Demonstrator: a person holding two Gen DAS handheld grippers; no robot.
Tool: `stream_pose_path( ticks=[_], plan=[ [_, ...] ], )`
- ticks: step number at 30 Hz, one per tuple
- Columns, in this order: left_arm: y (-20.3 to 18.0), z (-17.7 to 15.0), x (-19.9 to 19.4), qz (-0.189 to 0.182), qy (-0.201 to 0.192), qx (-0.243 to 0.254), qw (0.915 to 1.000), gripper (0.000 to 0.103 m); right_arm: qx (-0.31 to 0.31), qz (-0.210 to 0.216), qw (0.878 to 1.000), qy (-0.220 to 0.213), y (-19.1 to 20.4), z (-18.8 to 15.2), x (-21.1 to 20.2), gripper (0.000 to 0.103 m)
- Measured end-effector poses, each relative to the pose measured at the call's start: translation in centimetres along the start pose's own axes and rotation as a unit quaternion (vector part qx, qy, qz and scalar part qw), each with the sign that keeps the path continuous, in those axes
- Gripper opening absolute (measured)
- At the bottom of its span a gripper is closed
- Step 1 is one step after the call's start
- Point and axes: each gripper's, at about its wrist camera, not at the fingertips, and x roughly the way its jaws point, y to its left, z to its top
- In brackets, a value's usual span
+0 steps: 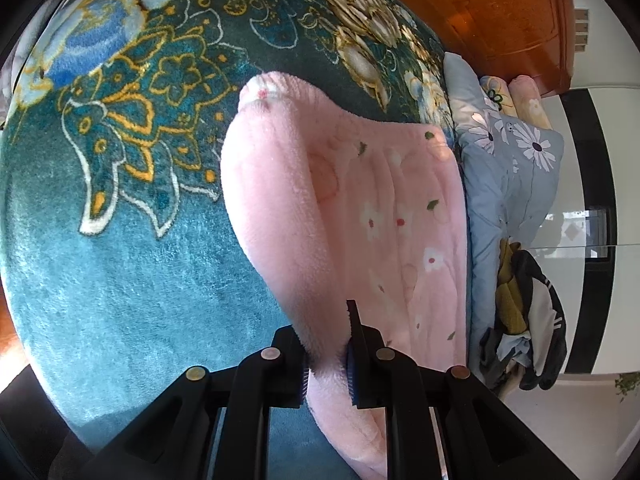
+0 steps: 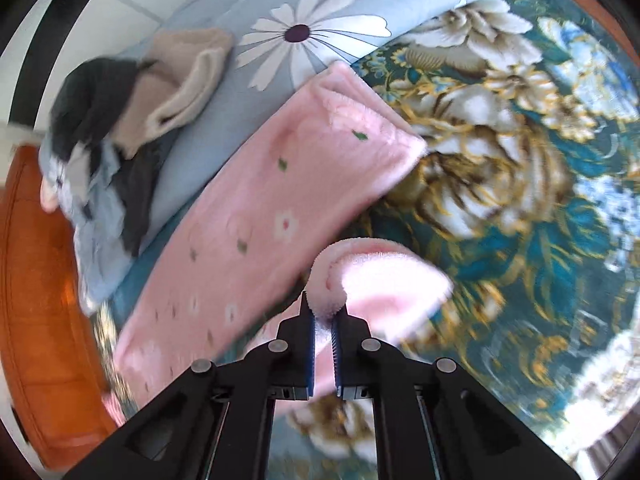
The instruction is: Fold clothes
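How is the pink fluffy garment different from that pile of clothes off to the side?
The pink fleece garment lies spread in a long strip on the teal floral blanket; the clothes pile sits crumpled on the blue daisy quilt. The pink one is pinched by both grippers; nothing touches the pile. One is pastel, the pile mostly dark and beige. Both are soft fabric.

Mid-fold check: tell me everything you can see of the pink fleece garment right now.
The pink fleece garment looks plush and thick, printed with small white flowers, red dots and green leaves. It lies lengthwise on the teal floral blanket, beside the grey daisy-print bedding, partly doubled over. The left gripper is shut on one raised edge; the right gripper is shut on another fold, lifted off the blanket. A gathered hem shows at the far end.
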Motion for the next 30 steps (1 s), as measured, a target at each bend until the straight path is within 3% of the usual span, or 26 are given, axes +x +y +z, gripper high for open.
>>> stream_pose_path(
  ticks=[2,5,10,13,19,30],
  plan=[
    [-0.2,0.1,-0.9,-0.004,0.001,0.01,0.9999,0.014,-0.014,-0.008,1.0,0.002,-0.6,-1.4,-2.4,0.007],
    [-0.2,0.0,-1.9,0.003,0.0,0.028,0.9996,0.011,0.025,-0.057,0.998,0.008,-4.0,-3.5,-3.3,0.007],
    [1.4,-0.1,-2.0,0.036,0.007,0.038,0.9986,0.01,0.141,-0.142,0.979,0.05,-12.0,-7.4,0.8,0.007],
    [2.7,-0.2,-1.6,0.059,0.007,0.032,0.9977,0.01,0.147,-0.159,0.973,0.086,-13.6,-9.5,3.9,0.007],
    [3.8,-0.3,-1.0,0.078,0.005,0.024,0.9966,0.01,0.168,-0.17,0.966,0.097,-14.1,-8.8,5.2,0.007],
    [3.4,1.0,-1.2,0.057,-0.008,-0.002,0.9984,0.013,0.156,-0.155,0.969,0.114,-15.2,-8.2,6.4,0.007]
  ],
)
